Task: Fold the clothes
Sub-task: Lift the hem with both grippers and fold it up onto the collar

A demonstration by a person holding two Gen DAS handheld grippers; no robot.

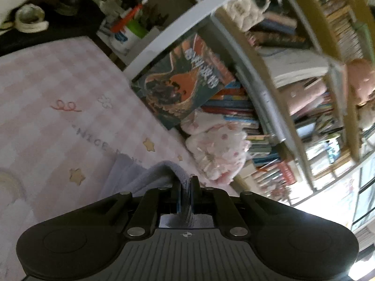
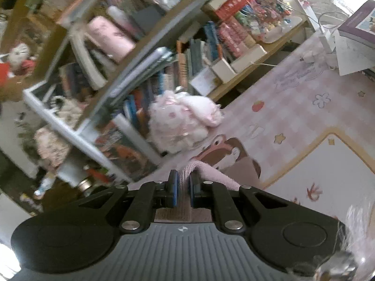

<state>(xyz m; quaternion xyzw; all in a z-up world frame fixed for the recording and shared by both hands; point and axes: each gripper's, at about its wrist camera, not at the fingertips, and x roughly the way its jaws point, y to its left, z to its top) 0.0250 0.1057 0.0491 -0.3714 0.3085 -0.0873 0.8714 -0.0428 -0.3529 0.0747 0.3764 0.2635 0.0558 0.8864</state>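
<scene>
both grippers sit nearest, each clenched on an edge of the same knit cloth. the left gripper (image 1: 185, 187) pinches a pale ribbed fold of the cloth (image 1: 150, 175), which drapes from the jaws down onto the pink checked mat (image 1: 58, 82). the right gripper (image 2: 184, 185) grips the cloth's edge too, pinker in that view, its fabric trailing off to the right over the mat's bear print (image 2: 225, 154).

beyond the cloth on the mat lies a fluffy pink plush (image 1: 218, 149), just before the bookshelf (image 1: 269, 107), well past the cloth.

judgement: this looks like a lift-and-carry stage of a fold. to do it well, both pinches should hold firm, the edge between them should stay taut and level, and the carried edge should land square on the cloth's resting part, short of the plush.
</scene>
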